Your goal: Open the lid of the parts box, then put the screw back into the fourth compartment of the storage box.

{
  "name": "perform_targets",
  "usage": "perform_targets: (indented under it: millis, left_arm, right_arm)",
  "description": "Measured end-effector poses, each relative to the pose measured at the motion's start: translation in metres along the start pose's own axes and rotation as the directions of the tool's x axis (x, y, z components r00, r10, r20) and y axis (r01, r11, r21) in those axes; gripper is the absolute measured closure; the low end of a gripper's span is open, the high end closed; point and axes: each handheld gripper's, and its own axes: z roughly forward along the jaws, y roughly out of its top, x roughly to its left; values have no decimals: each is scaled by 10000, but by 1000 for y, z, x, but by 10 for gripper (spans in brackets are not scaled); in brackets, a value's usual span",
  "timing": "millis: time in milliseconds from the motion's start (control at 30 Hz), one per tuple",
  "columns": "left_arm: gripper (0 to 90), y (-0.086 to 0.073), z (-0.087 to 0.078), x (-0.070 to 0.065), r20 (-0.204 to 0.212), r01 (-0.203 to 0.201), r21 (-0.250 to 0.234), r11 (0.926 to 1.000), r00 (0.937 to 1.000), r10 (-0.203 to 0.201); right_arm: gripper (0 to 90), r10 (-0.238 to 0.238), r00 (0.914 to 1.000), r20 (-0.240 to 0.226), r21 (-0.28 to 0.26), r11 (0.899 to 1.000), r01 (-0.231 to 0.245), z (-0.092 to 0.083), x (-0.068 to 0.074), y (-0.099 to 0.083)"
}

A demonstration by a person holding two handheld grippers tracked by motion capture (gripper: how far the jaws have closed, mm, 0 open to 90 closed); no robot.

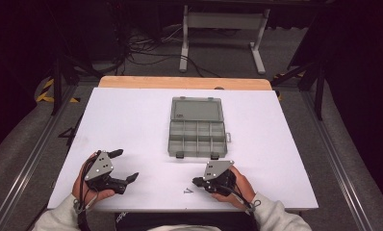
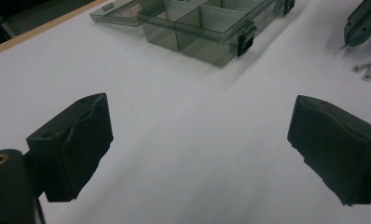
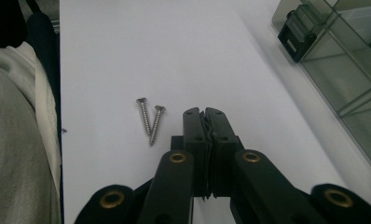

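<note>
Two small silver screws (image 3: pixel 150 119) lie side by side on the white table (image 1: pixel 132 120), close to the front edge (image 1: pixel 188 191). My right gripper (image 3: pixel 204 116) rests just to the right of them, its jaws shut with nothing between them; in the high view it (image 1: pixel 195 182) sits at the front right. At the front left, my left gripper (image 1: pixel 126 165) lies open and holds nothing, and its wide-apart pads (image 2: pixel 76 149) frame bare table. The left gripper view also shows the screws (image 2: pixel 364 70) and the right gripper's tip (image 2: pixel 360 23) at the far right.
A grey see-through compartment box (image 1: pixel 197 127) lies open in the middle of the table, lid folded away from me, with black latches (image 3: pixel 298 39) on its near wall. A wooden strip (image 1: pixel 185 83) runs along the table's far edge. A person's light sleeve (image 3: pixel 16 140) lies at the front edge.
</note>
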Motion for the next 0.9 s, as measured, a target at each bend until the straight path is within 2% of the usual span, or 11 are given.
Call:
perform_targets:
  millis: [500,900]
  left_arm:
    - [71,0,1,0,25,-6,44,10000,10000,6]
    - [68,4,3,-1,134,-185,-48,9998,9997,185]
  right_arm:
    - [886,-98,9995,304,-266,9996,106,-9,-3,3]
    - [885,-127,9961,876,-638,9978,183,-28,-6,4]
